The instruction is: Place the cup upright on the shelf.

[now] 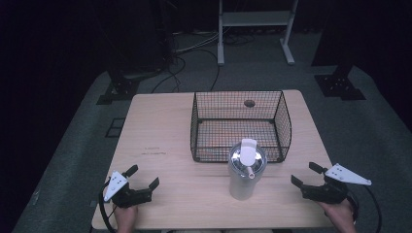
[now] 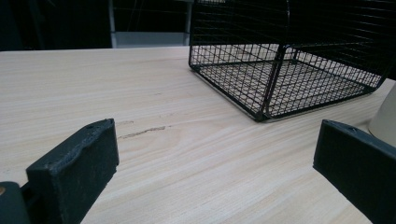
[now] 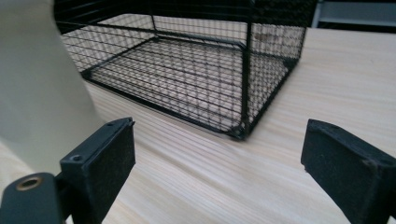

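From above, a pale bottle (image 1: 247, 171) stands upright at lower centre of the frame on the wooden surface (image 1: 160, 141), just in front of the wire basket (image 1: 240, 125). The left gripper (image 1: 144, 177) sits lower left, the right gripper (image 1: 303, 175) lower right, both spread wide and empty, the right looking slightly nearer.

In the left gripper view the bottle (image 2: 385, 119) peeks in at the right edge.

In the right gripper view the bottle (image 3: 39, 88) looms at upper left, beside the left jaw.
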`<action>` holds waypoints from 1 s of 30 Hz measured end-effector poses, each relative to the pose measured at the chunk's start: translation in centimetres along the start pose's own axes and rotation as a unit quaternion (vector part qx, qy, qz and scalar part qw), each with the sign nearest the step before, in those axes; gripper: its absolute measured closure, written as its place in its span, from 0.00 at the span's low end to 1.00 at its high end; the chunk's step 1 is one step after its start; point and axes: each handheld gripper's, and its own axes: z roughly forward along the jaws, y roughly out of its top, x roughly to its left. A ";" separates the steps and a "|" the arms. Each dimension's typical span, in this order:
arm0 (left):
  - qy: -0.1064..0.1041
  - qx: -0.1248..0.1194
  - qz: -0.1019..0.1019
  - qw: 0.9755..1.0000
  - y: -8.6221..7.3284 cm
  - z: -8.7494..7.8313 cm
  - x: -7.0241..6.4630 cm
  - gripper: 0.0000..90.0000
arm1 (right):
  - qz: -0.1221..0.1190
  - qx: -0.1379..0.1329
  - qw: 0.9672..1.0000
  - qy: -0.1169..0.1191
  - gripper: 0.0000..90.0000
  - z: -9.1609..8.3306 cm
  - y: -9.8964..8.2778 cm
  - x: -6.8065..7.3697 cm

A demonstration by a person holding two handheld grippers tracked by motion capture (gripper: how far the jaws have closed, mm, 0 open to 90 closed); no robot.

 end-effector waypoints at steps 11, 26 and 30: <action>-0.002 -0.003 0.004 1.000 0.0 -0.1 0.0 0.00 | -0.022 -0.003 0.999 0.040 0.10 -0.5 1.2 1.1; -0.004 -0.005 0.003 1.000 0.0 -0.1 0.0 0.00 | -0.058 0.011 0.996 0.072 0.10 -0.2 2.2 2.9; -0.004 -0.005 0.003 1.000 0.0 -0.1 0.0 0.00 | -0.064 0.013 0.994 0.087 0.10 0.1 2.6 3.3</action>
